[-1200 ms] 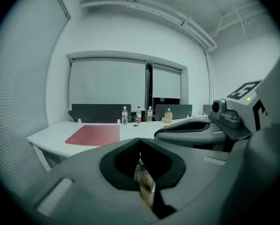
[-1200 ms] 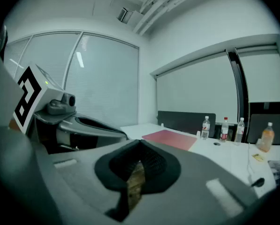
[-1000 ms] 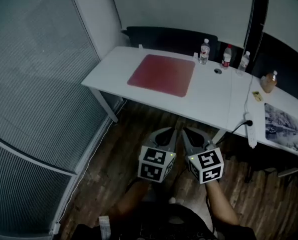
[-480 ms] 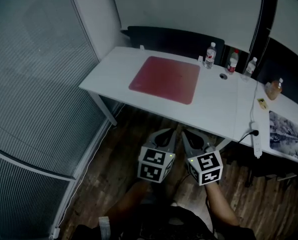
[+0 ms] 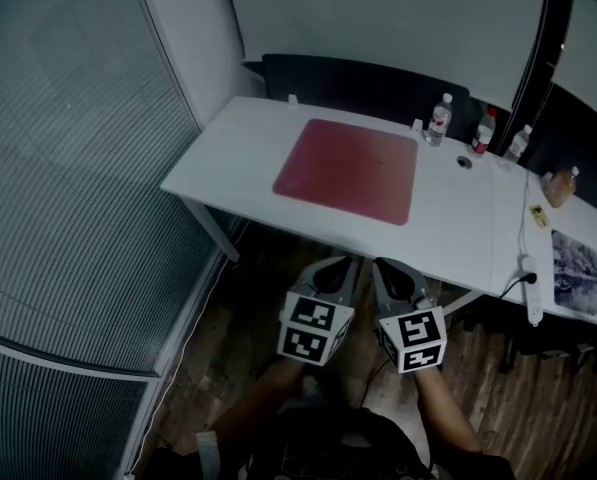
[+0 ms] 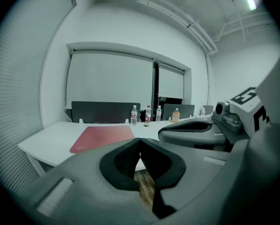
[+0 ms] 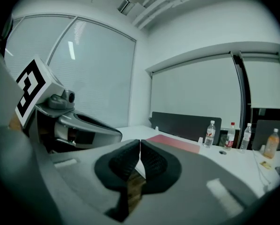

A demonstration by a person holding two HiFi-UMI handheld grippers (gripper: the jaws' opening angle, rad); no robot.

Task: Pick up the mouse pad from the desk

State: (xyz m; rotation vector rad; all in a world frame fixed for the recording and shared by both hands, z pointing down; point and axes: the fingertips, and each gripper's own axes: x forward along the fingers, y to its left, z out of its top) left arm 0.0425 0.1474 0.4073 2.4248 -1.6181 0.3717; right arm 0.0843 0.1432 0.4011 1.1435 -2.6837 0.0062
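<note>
Facing mouse pad (image 5: 348,170) on desk (image 5: 228,158) at twelve o'clock, well apart, long axis nine-to-three; slightly nearer left gripper (image 5: 331,265) than right gripper (image 5: 390,268), both closed tight, empty.

Desks (image 5: 228,158), white: 2
Mouse pad (image 5: 348,171), red: 1
Bottles (image 5: 439,120): 4, of which clear 3, orange-filled 1
Power strip (image 5: 533,290), white: 1
Patterned mat (image 5: 583,268): 1
Dark screens (image 5: 363,83) behind the desks: 2
Grommet (image 5: 464,162) in desk top: 1
Yellow item (image 5: 538,215), small, kind not made out: 1
Grippers: 2, namely left gripper (image 5: 336,265) and right gripper (image 5: 386,266)
Marker cubes (image 5: 313,328): 2, one to each gripper
Forearms (image 5: 268,398) of the person: 2
</note>
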